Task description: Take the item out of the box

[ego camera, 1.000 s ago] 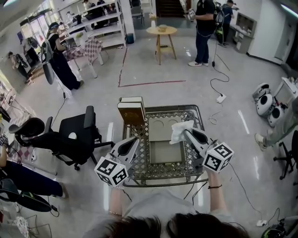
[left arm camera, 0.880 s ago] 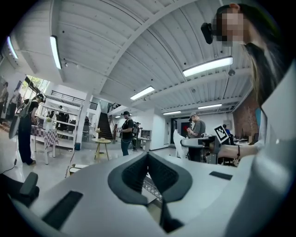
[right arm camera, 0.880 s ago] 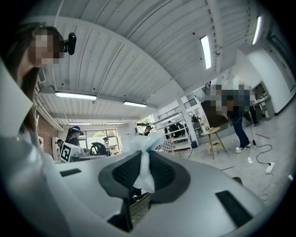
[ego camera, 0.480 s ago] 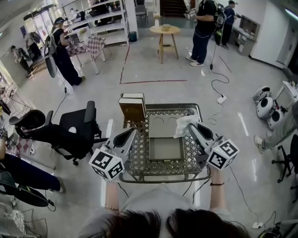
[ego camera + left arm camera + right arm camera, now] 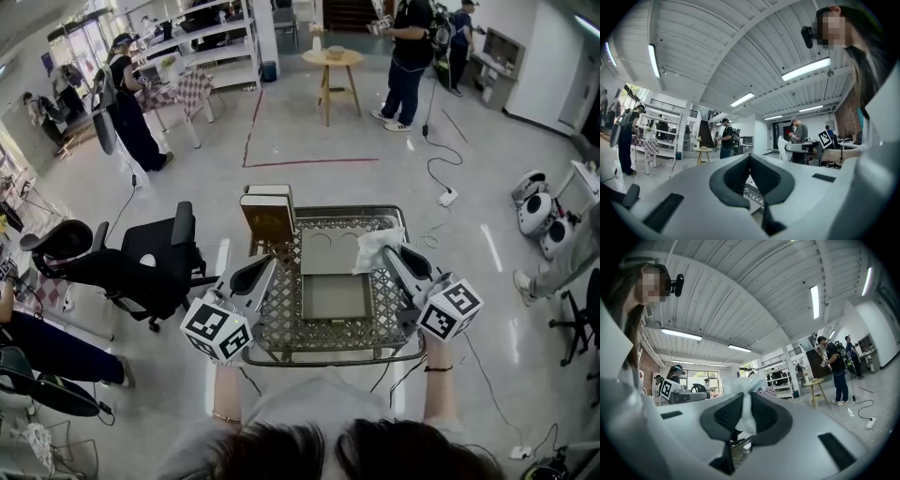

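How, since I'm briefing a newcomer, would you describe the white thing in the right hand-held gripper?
Find the silver lattice metal table at the head view's centre, bearing an open grey box. At the box's far right corner, the right hand-held gripper pinches a crumpled white wrapper, the only soft, shapeless thing there.

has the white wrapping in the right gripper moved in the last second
Yes. The white wrapping, pinched in the right gripper, shifted rightward: it overlapped the grey insert's right side before and now hangs at its right edge.
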`<state>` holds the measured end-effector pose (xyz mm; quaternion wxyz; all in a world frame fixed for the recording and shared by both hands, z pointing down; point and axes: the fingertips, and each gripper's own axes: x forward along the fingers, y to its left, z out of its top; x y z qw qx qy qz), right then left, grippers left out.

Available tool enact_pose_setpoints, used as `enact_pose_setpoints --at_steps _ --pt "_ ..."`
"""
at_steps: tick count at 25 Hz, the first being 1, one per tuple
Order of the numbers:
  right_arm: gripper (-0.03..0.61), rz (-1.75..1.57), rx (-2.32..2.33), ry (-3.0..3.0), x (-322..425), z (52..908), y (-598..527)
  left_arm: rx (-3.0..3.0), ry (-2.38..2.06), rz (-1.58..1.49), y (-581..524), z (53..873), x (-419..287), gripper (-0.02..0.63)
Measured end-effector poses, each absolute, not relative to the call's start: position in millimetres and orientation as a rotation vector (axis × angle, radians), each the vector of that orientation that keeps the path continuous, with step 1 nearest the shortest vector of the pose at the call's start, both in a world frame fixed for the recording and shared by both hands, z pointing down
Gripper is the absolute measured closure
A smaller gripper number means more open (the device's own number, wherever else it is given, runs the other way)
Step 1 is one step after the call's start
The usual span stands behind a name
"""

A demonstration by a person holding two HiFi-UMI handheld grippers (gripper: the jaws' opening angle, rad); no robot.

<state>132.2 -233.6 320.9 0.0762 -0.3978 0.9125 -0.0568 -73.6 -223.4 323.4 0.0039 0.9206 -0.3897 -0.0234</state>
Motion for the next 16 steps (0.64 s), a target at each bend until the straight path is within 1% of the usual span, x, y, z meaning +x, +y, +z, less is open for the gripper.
enact_pose_setpoints --at_steps 16 --pt "0.509 -0.132 -1.210 2.738 131.4 319.8 -234.7 2.889 -1.199 -0.077 -226.2 323.9 -71.3 0.597"
